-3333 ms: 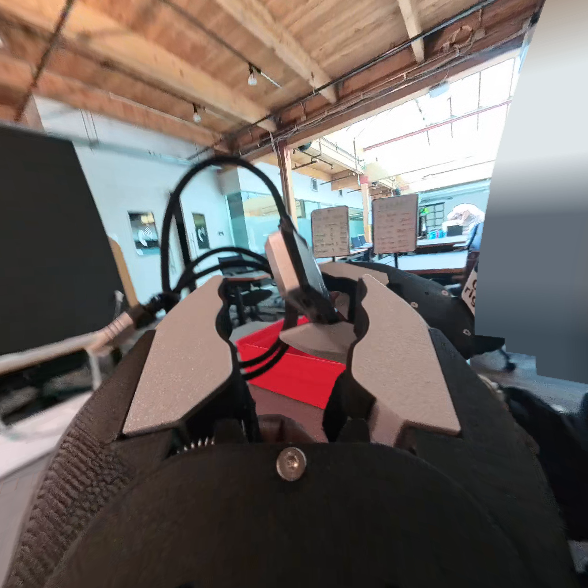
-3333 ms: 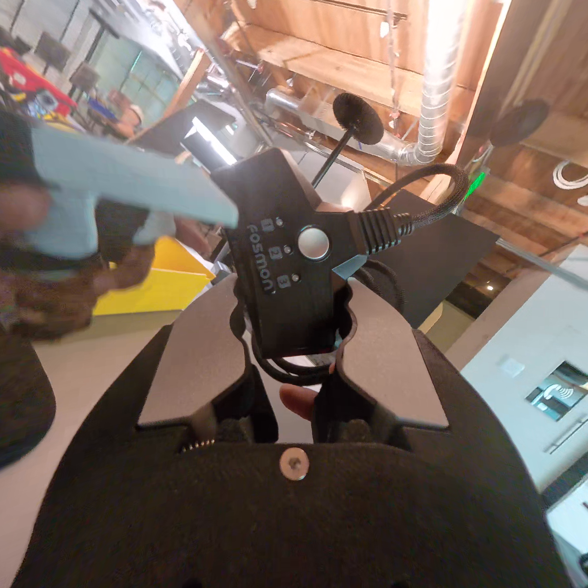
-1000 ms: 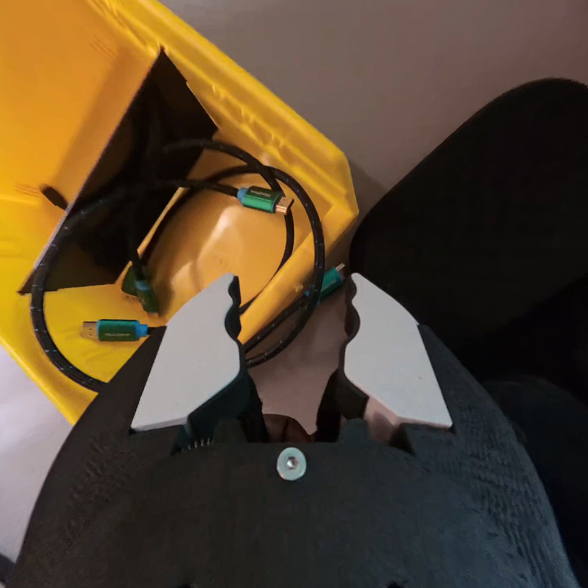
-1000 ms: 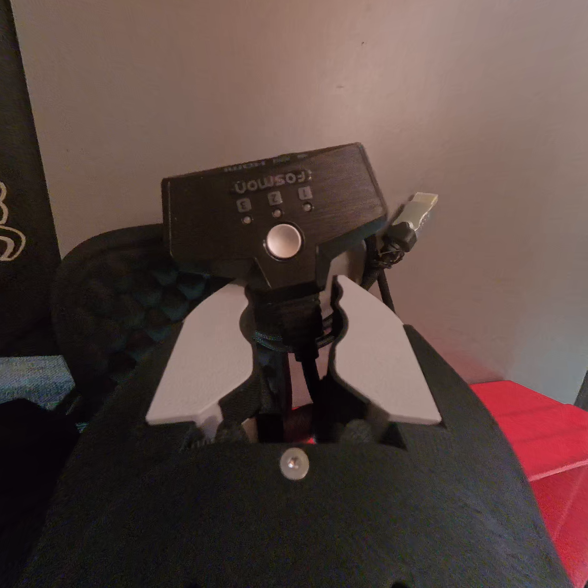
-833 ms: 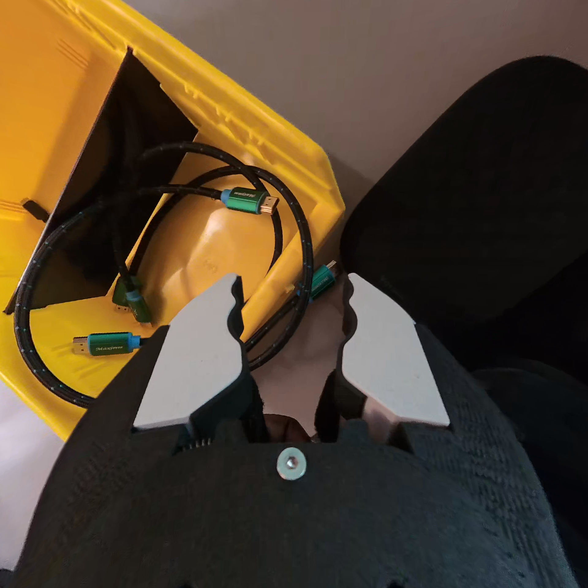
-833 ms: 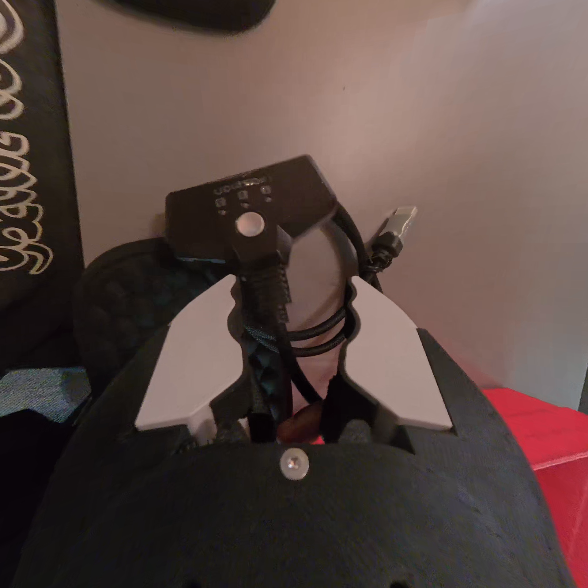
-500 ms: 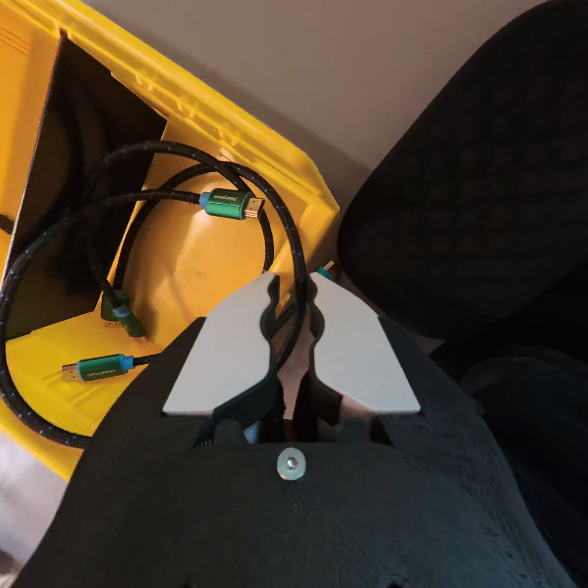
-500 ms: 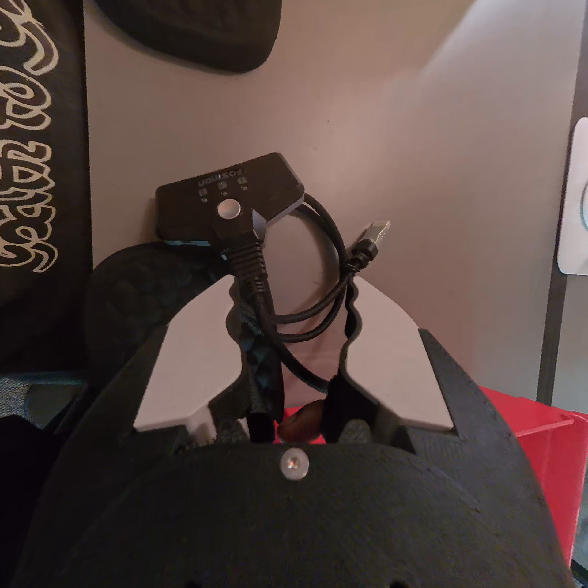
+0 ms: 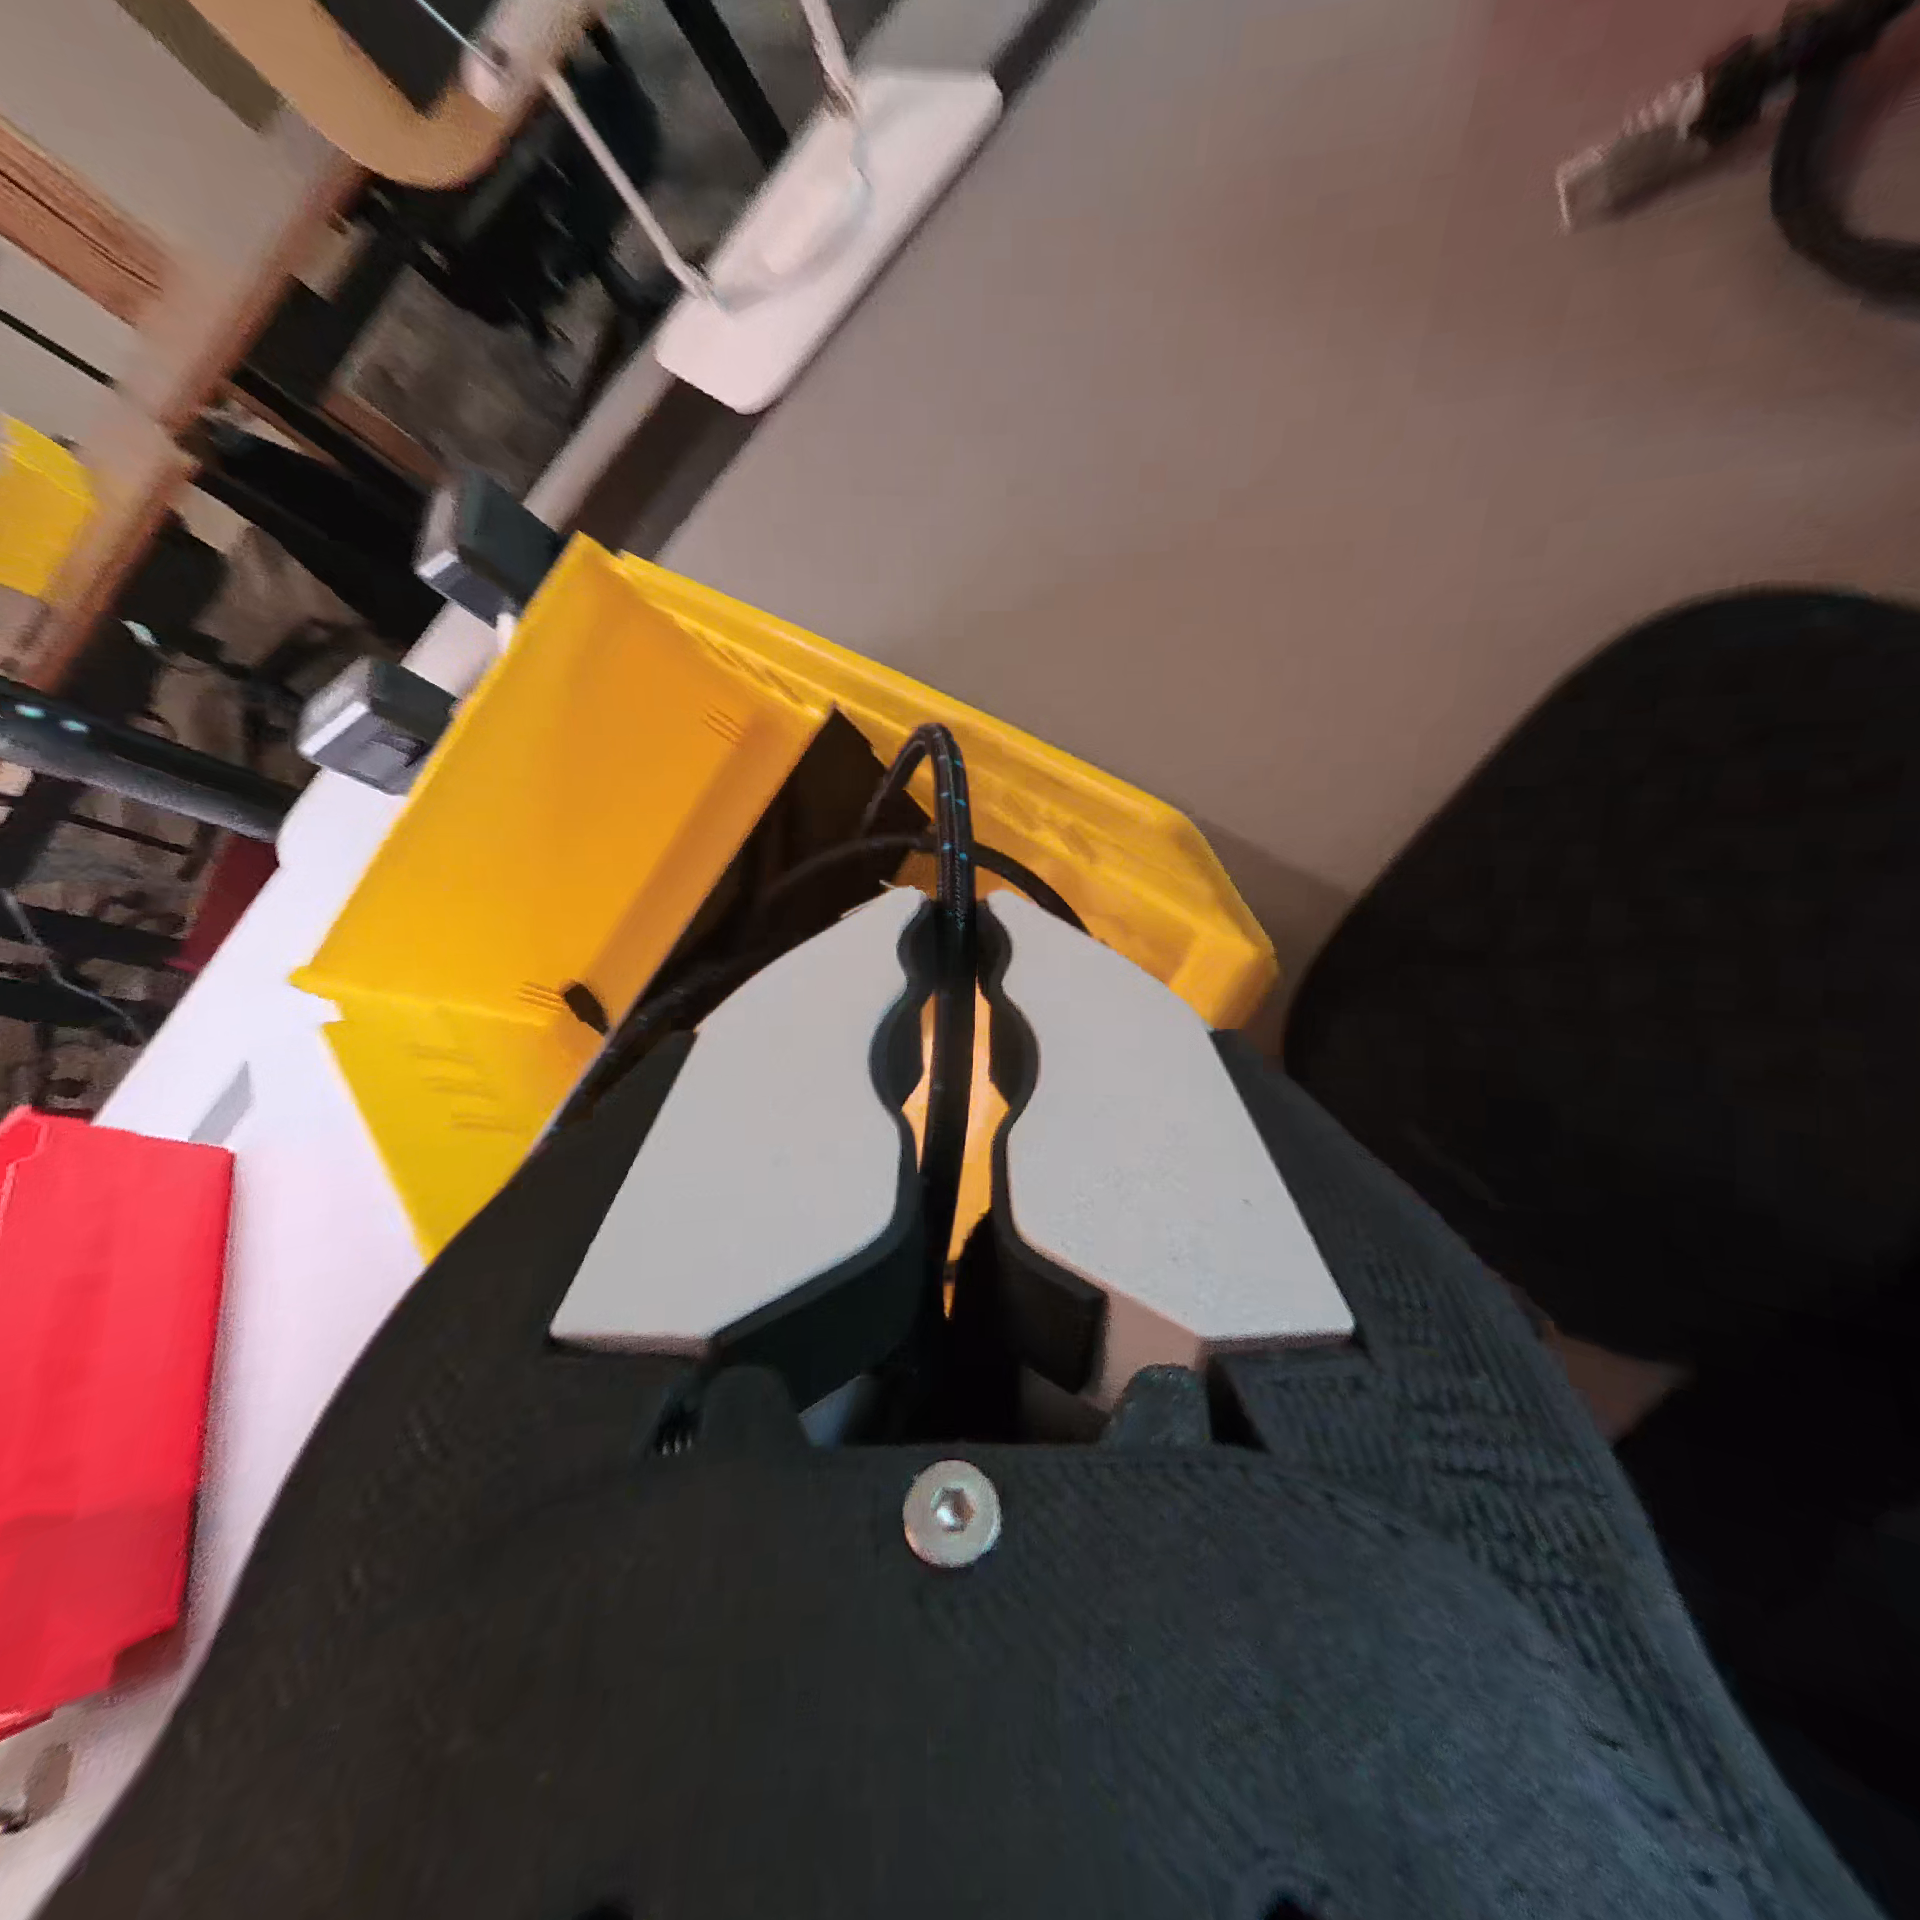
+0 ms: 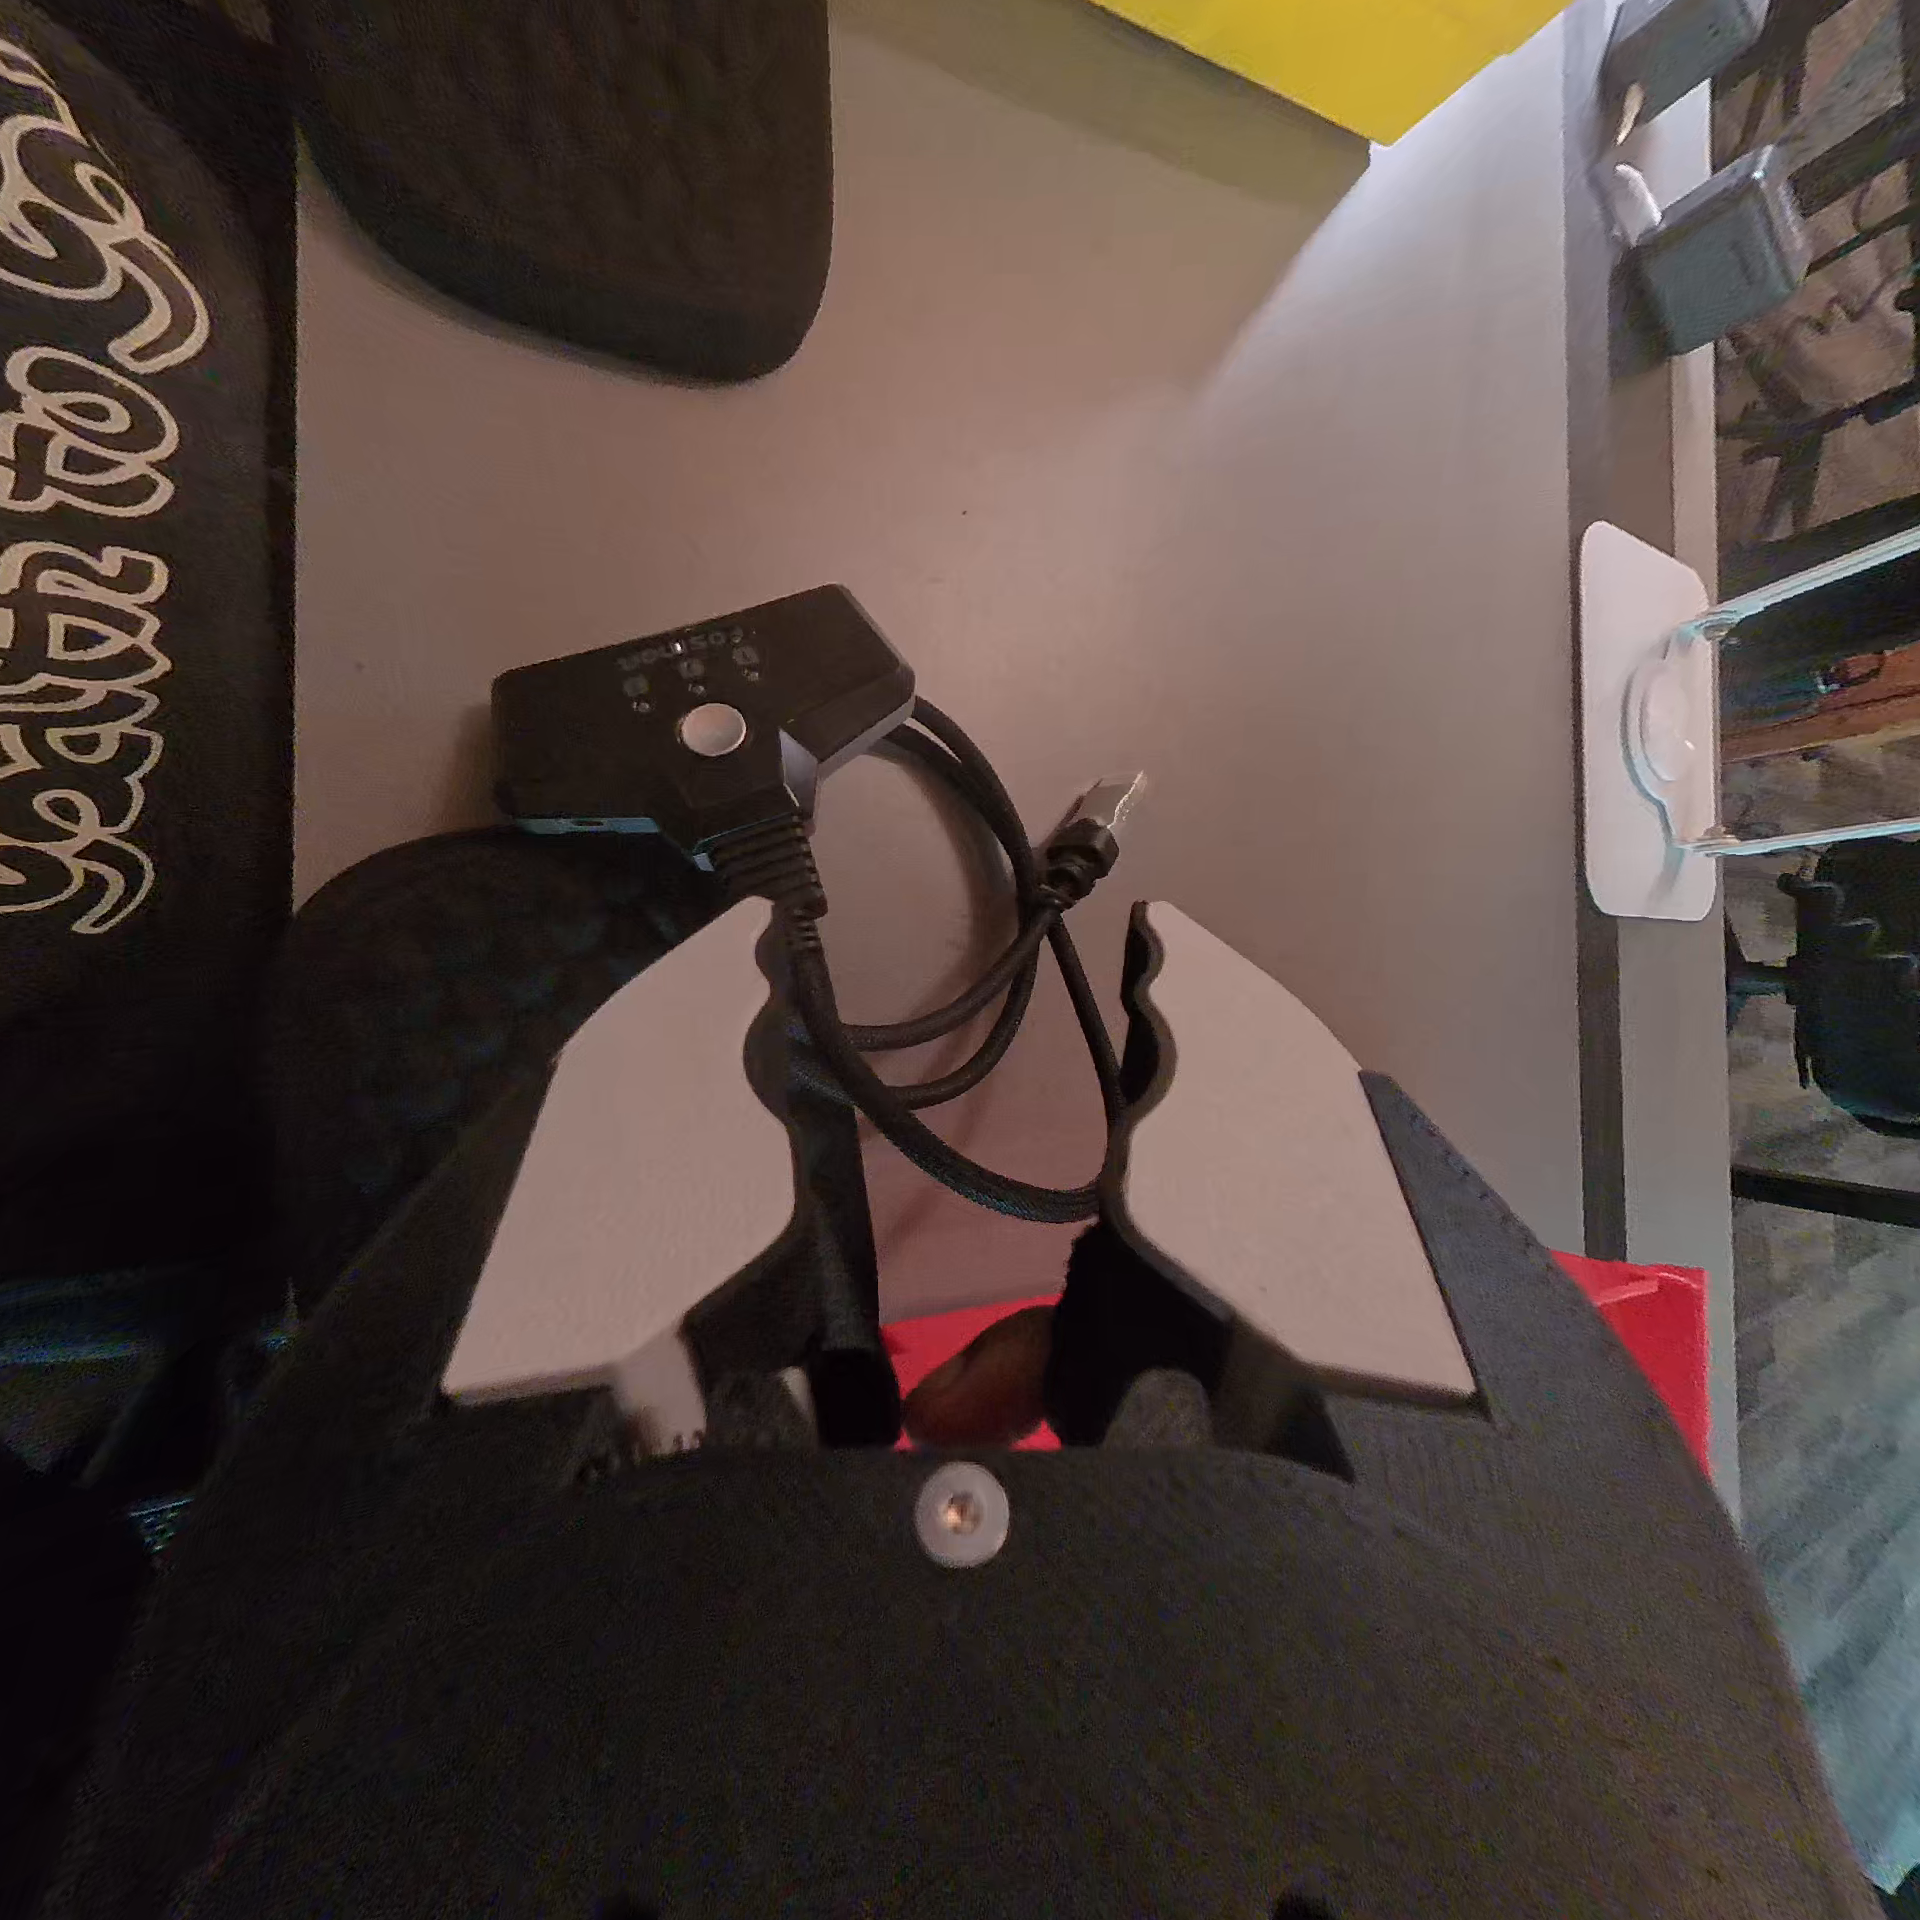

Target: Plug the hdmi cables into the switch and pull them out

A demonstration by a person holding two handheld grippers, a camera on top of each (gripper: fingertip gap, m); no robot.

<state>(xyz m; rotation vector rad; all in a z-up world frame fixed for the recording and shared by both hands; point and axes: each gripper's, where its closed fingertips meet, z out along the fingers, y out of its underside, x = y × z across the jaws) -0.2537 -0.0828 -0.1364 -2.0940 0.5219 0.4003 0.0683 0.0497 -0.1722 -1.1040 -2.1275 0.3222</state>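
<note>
My left gripper (image 9: 951,914) is shut on a black braided HDMI cable (image 9: 938,769), which arches up out of the yellow bin (image 9: 623,831). The cable's plug is hidden. The black switch (image 10: 707,707) lies on the grey table (image 10: 1195,468), its button facing up. Its black pigtail cable (image 10: 966,1049) loops back between my right gripper's fingers and ends in a silver plug (image 10: 1112,805). My right gripper (image 10: 951,925) is open and holds nothing, a little short of the switch. The silver plug also shows, blurred, in the left wrist view (image 9: 1631,177).
A red bin (image 9: 94,1403) stands left of the yellow one, and another red bin (image 10: 1631,1340) shows below the right gripper. A white stand base (image 10: 1642,727) sits at the table's right edge. Black cloth with white lettering (image 10: 94,623) is on the left.
My left gripper has closed on a cable at the bin's edge and lifted it up and away. My right gripper has opened, left the switch on the table and drawn back.
</note>
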